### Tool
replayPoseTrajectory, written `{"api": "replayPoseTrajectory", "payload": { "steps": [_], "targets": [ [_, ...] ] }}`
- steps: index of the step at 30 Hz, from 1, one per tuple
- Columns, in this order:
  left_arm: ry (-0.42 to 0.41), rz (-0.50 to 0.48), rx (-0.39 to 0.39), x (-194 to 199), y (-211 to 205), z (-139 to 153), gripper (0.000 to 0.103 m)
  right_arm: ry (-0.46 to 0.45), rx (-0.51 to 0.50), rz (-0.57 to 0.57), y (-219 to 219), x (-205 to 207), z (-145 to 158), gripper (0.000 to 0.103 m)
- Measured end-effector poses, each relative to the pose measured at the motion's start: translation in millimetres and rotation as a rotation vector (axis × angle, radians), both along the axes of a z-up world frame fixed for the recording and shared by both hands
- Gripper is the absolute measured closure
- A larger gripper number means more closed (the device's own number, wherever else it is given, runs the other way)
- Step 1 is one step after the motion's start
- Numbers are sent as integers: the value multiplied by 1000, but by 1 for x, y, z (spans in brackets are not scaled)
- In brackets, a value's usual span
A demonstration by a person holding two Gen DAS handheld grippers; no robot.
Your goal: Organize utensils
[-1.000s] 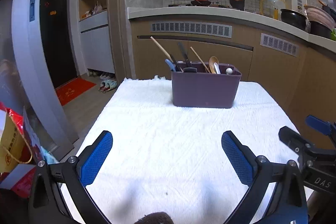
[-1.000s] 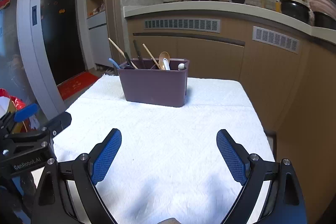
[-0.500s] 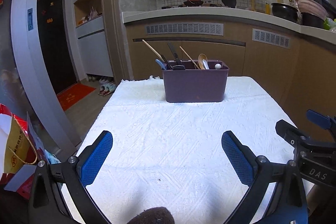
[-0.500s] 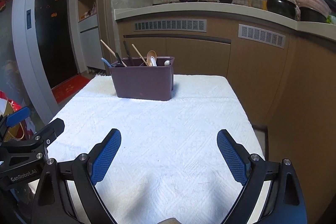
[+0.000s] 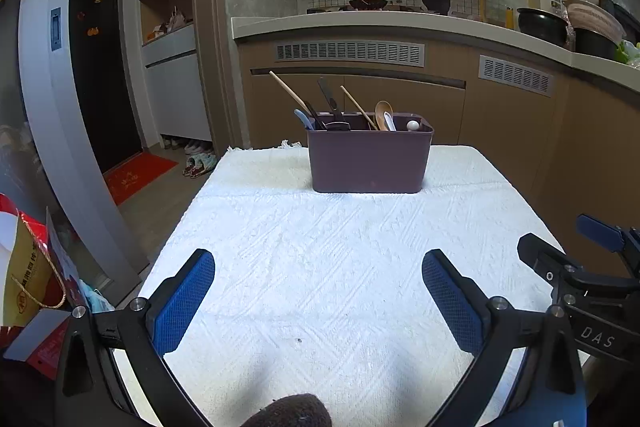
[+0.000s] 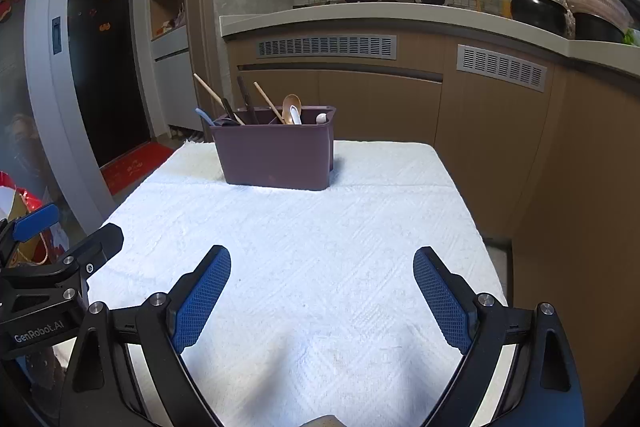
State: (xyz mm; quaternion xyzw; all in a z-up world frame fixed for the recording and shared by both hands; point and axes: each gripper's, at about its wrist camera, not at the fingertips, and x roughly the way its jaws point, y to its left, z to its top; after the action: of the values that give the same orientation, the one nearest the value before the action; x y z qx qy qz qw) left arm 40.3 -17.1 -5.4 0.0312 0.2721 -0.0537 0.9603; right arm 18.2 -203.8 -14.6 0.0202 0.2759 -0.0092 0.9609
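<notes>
A purple utensil holder stands at the far end of the white towel-covered table; it also shows in the right wrist view. Wooden chopsticks, dark utensils, a wooden spoon and white spoons stick out of it. My left gripper is open and empty above the near part of the table. My right gripper is open and empty too, beside the left one. Each gripper shows at the edge of the other's view.
A wood-fronted kitchen counter with pots runs behind and to the right of the table. Left of the table are a red gift bag, a red doormat, shoes on the floor and a dark door.
Both grippers have drawn back from the holder, which looks smaller and farther now. Both stay open and empty.
</notes>
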Motion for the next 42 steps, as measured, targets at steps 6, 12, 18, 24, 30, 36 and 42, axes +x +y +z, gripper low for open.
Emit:
{"api": "replayPoseTrajectory", "payload": {
  "steps": [6,12,18,24,30,36,42],
  "targets": [
    [0,0,-2,0,1,0,0,-1,-2,3,1,1,0,10],
    [0,-2,-1,0,1,0,0,0,-2,3,2,1,-1,10],
    [1,1,-1,0,0,0,0,-4,-1,3,2,1,-1,10],
    [0,1,-2,-1,-1,0,0,-11,2,3,2,0,0,10],
    [5,-3,2,-1,-2,-1,0,-11,1,6,2,-2,0,10],
    [9,-1,0,-4,-4,-2,0,-6,2,8,1,-2,0,10],
    [13,2,-4,-3,-4,-3,0,-5,0,13,2,-2,0,10]
  ]
}}
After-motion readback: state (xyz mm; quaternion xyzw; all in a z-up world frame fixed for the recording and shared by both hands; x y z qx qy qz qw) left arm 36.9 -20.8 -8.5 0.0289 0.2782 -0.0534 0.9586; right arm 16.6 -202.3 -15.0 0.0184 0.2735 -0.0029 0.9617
